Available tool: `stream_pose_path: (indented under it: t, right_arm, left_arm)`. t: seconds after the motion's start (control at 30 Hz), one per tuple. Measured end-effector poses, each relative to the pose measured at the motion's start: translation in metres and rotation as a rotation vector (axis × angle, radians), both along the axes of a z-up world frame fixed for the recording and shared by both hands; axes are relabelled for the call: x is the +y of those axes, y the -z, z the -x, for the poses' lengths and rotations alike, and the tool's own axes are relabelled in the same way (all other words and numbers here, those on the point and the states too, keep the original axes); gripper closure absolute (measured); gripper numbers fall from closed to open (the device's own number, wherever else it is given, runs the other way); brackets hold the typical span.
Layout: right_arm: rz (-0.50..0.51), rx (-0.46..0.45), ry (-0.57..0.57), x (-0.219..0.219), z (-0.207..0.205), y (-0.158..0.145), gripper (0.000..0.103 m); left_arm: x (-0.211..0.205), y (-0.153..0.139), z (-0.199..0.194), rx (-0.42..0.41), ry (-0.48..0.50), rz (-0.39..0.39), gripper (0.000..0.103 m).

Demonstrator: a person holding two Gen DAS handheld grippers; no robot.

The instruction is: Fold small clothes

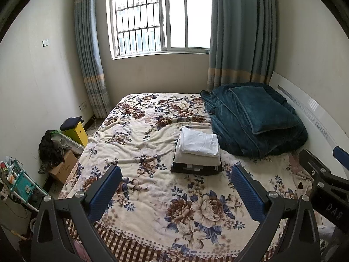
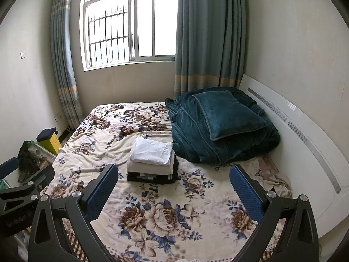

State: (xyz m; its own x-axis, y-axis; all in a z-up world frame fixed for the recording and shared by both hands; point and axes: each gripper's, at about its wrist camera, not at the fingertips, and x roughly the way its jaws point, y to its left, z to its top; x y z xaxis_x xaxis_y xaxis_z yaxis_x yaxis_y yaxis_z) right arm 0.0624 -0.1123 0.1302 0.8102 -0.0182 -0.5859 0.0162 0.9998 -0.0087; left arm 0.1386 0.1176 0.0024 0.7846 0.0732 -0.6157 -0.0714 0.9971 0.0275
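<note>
A stack of folded small clothes point(image 1: 197, 152) lies on the flowered bedspread point(image 1: 152, 196), white piece on top, beige under it, dark pieces at the bottom. It also shows in the right wrist view point(image 2: 151, 159). My left gripper point(image 1: 176, 185) is open and empty, held above the near part of the bed, short of the stack. My right gripper point(image 2: 174, 185) is open and empty, also short of the stack. A crumpled light cloth point(image 2: 277, 181) lies at the bed's right edge by the headboard.
A dark teal blanket with a pillow point(image 1: 257, 118) is heaped beyond the stack to its right. A white headboard point(image 2: 305, 144) runs along the right. Boxes, a yellow stand and clutter point(image 1: 65, 148) crowd the floor at left. A window and curtains are behind.
</note>
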Motion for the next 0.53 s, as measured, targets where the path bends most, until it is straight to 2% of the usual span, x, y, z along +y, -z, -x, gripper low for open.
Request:
stream_pose_path:
  t: [0.53]
  right_arm:
    - [0.0, -0.003, 0.004, 0.0014, 0.0017, -0.0005, 0.0]
  left_arm:
    - [-0.0011, -0.0005, 0.0025, -0.015, -0.009, -0.002, 0.0]
